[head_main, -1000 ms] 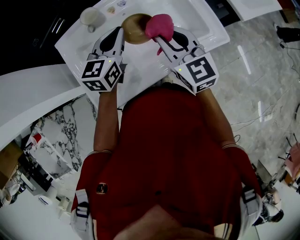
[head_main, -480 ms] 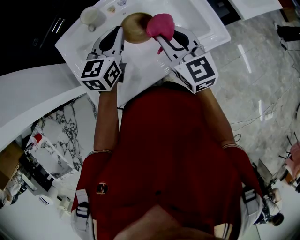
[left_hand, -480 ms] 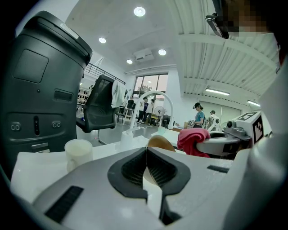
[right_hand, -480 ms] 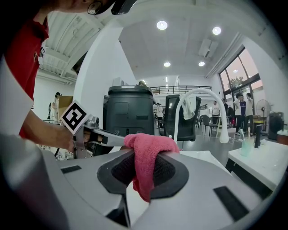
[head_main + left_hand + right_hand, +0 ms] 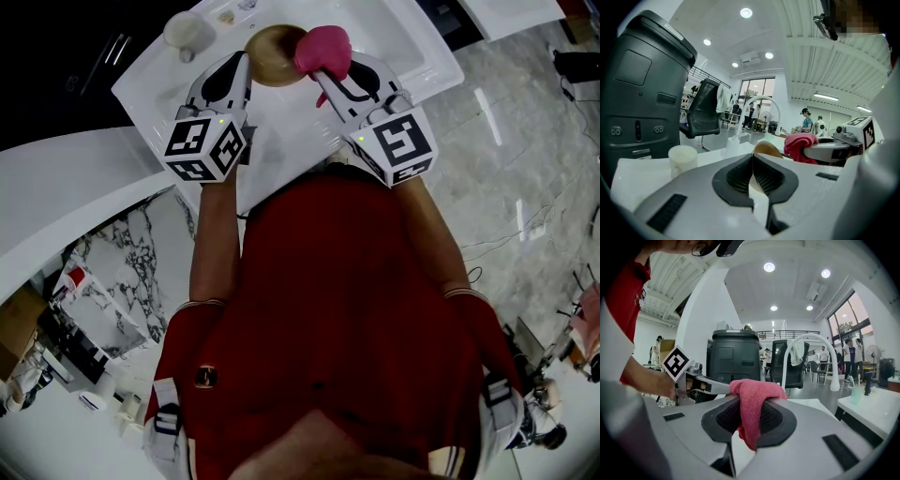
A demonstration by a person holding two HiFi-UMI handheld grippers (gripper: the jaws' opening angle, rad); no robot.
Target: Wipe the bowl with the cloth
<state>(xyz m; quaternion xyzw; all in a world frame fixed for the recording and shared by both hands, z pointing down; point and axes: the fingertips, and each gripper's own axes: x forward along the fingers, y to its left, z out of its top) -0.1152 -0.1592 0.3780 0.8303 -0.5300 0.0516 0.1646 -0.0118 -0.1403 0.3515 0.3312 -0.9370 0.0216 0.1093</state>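
Barely shifted: one cloth [image 5: 323,47] pinched by right tongs [image 5: 323,77], one bowl [image 5: 270,53] by left tongs [image 5: 244,64].

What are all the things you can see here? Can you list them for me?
bowl: one, brown, over the white table, between the two claws
cloth: one, pink, against the bowl's right side
cup: one, white, on the table left of the bowl
table: one, white, under the bowl and cup
bin: one, dark grey, behind the table
chair: one, black, next to the bin
people: a few, far off in the room
shirt: one, red, on the person
left claw: one, light grey, shut on the bowl's rim
right claw: one, light grey, shut on the cloth
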